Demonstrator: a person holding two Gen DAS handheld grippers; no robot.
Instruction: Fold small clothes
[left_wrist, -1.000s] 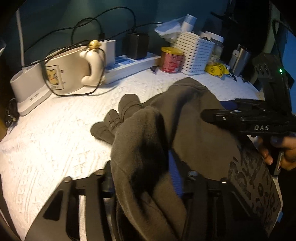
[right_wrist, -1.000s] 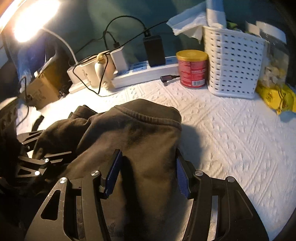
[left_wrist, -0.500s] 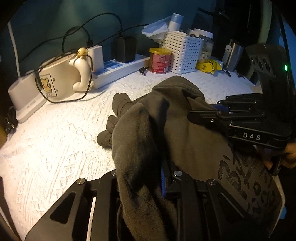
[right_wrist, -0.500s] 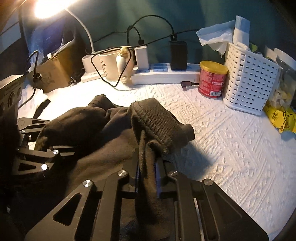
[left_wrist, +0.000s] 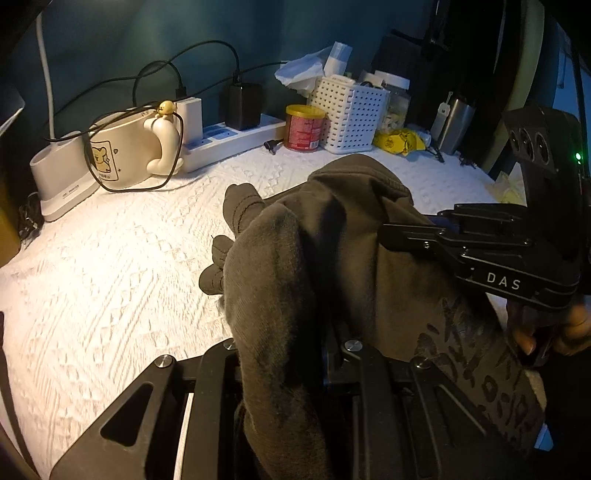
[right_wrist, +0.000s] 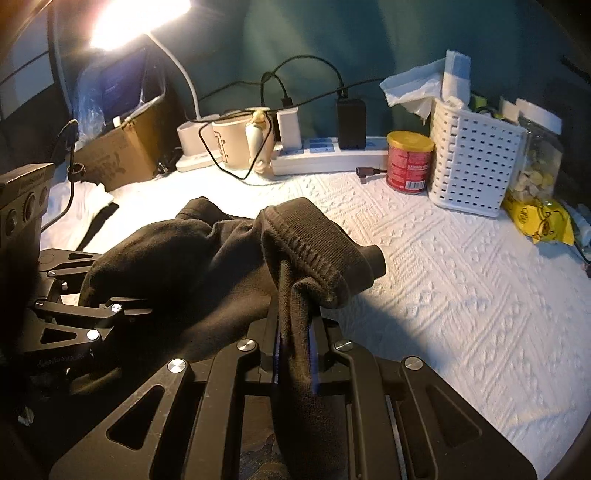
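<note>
A small dark brown garment (left_wrist: 332, 258) with a ribbed hem (right_wrist: 306, 243) is bunched up on the white textured cloth (left_wrist: 110, 266). A printed part (left_wrist: 480, 376) hangs at the lower right. My left gripper (left_wrist: 288, 350) is shut on a fold of the garment at its near left side. My right gripper (right_wrist: 295, 339) is shut on the fold under the ribbed hem. It also shows from the side in the left wrist view (left_wrist: 406, 230), and the left gripper shows in the right wrist view (right_wrist: 122, 310).
At the back stand a cream mug (left_wrist: 125, 147), a white power strip (left_wrist: 229, 144) with chargers and cables, a red tin (left_wrist: 304, 127), a white perforated basket (left_wrist: 351, 114) and a yellow packet (left_wrist: 399, 140). A cardboard box (right_wrist: 118, 155) and a lamp are at the far left.
Both grippers closed on folds of the garment; one second ago both were open around it. The garment is now gathered and lifted at both grips.
</note>
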